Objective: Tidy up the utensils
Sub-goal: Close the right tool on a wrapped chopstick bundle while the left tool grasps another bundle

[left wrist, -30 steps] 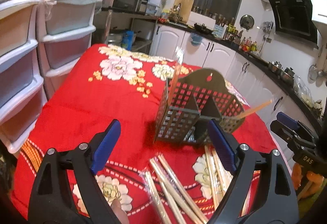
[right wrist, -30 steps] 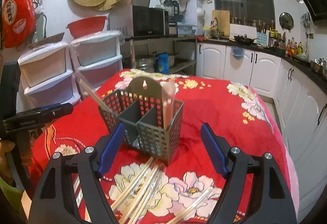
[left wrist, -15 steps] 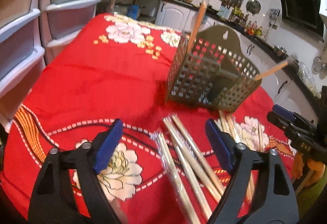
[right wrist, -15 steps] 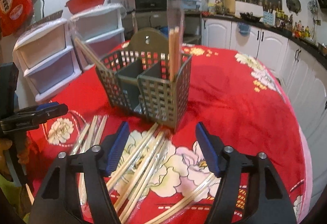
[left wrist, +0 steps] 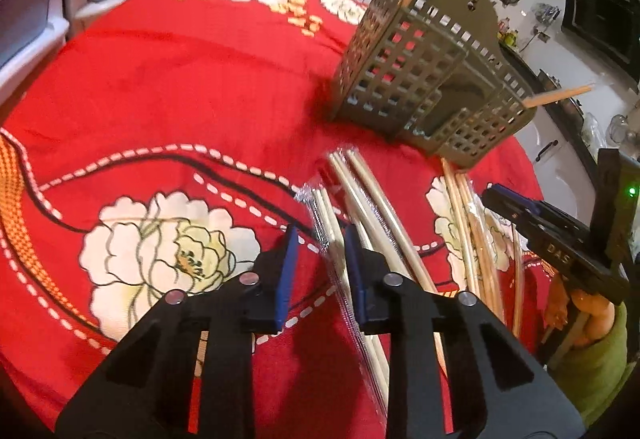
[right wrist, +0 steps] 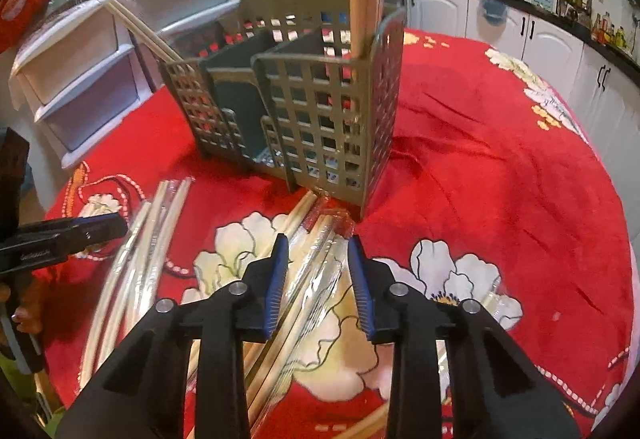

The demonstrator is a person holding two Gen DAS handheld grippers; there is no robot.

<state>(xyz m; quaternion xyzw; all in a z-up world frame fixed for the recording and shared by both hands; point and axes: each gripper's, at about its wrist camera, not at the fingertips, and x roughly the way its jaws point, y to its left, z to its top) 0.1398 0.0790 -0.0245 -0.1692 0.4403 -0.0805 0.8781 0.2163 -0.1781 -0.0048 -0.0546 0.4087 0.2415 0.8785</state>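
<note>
Left view: my left gripper [left wrist: 320,263] is closing its jaws around 1 wrapped chopstick pair [left wrist: 326,215], pads not yet pressing. The holder [left wrist: 424,79] stands just beyond with only 2 pairs poking out, so most of the work is left, I judge. Open red cloth [left wrist: 180,87] lies to the left. Right view: my right gripper [right wrist: 318,275] is closing too, a wrapped bundle [right wrist: 316,259] between its pads, not gripped; the holder's corner sits close ahead, free cloth on the right.

Left tool [left wrist: 320,263], right tool [right wrist: 318,271]: jaws closing, seemingly low.
</note>
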